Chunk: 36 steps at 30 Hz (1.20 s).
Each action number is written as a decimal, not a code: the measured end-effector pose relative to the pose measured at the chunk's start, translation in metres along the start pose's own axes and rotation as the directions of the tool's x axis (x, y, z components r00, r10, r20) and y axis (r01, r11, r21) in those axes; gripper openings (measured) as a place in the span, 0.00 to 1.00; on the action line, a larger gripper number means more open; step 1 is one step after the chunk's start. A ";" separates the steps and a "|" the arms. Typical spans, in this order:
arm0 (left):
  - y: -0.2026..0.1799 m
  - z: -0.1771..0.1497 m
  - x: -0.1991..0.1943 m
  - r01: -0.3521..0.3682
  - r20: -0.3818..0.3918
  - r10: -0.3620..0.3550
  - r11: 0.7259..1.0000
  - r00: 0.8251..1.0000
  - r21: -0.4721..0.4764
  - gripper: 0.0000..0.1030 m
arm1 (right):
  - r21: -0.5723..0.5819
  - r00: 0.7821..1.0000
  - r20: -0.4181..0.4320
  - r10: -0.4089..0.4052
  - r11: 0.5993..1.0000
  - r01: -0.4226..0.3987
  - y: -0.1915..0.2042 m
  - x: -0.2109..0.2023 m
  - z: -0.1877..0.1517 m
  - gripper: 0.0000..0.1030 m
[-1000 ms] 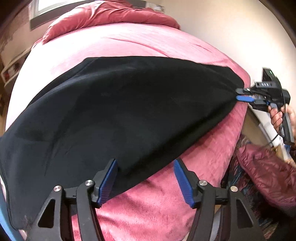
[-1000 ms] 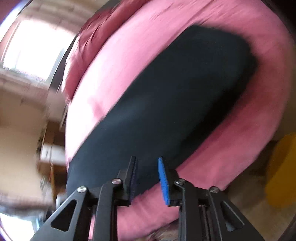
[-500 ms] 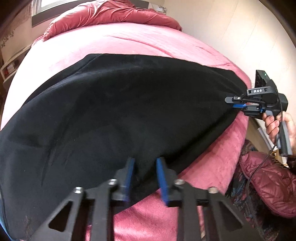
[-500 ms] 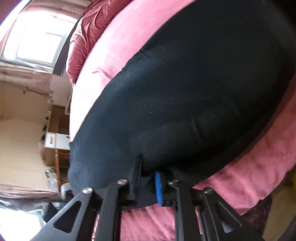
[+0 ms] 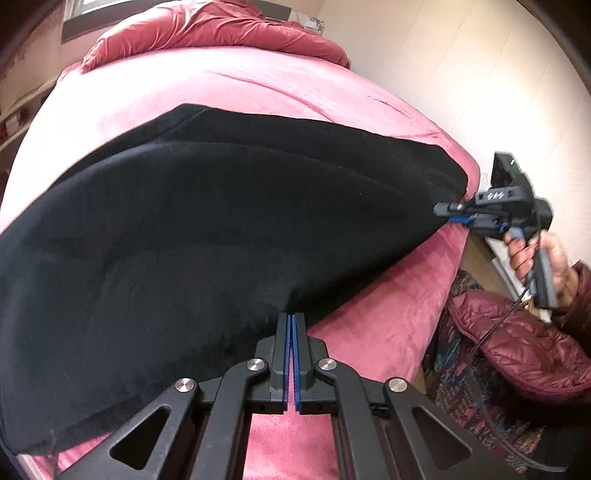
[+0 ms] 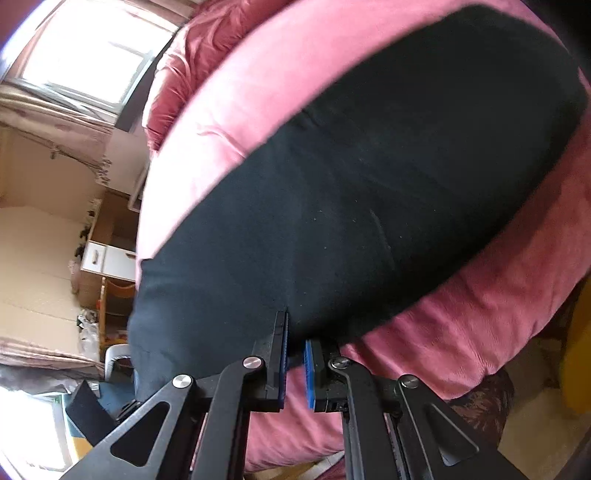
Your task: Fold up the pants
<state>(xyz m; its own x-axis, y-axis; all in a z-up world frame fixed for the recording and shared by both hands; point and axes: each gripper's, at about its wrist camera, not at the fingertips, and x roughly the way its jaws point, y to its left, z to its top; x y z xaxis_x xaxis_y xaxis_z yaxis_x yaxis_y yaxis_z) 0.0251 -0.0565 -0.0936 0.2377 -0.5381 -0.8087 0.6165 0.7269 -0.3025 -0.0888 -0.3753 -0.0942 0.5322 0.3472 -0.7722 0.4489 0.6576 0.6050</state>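
Note:
Black pants [image 5: 207,229] lie spread across a pink bed [image 5: 229,85]. My left gripper [image 5: 292,321] is shut on the near edge of the pants, which rise slightly off the bed there. In the left wrist view my right gripper [image 5: 452,213] grips the far right corner of the pants at the bed's edge. In the right wrist view the pants [image 6: 388,192] fill the middle, and my right gripper [image 6: 295,339] is shut on their near edge with cloth between the blue pads.
A crumpled red duvet [image 5: 221,29] lies at the head of the bed. A white wall [image 5: 461,74] runs along the right side. A maroon puffer jacket [image 5: 517,343] shows at lower right. A cupboard [image 6: 107,258] and window [image 6: 85,59] stand beyond the bed.
My left gripper went from wide open to shut on the pants' near edge. My right gripper closed on the pants' corner. The edge has lifted a little.

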 end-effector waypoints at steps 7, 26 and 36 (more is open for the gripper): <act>0.041 0.002 -0.035 0.025 0.086 -0.008 0.979 0.996 -0.202 0.08 | -0.042 0.999 -0.047 -0.021 0.999 0.019 0.008 0.000 0.005 0.17; 0.120 -0.067 -0.095 -0.171 0.037 0.243 0.774 0.969 -0.609 0.34 | -0.889 0.960 -0.214 -0.179 0.444 -0.115 0.245 0.120 -0.119 0.40; 0.171 -0.104 -0.118 -0.025 0.114 0.222 0.542 0.968 -0.840 0.35 | -0.918 0.959 -0.182 -0.217 0.387 -0.087 0.251 0.151 -0.121 0.11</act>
<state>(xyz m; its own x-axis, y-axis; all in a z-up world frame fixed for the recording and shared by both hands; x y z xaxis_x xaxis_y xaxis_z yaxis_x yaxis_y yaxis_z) 0.0245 0.1750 -0.1024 0.4526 -0.4085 -0.7926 -0.3026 0.7658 -0.5675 0.0171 -0.0768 -0.0826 0.2826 0.3122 -0.9070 -0.5317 0.8380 0.1228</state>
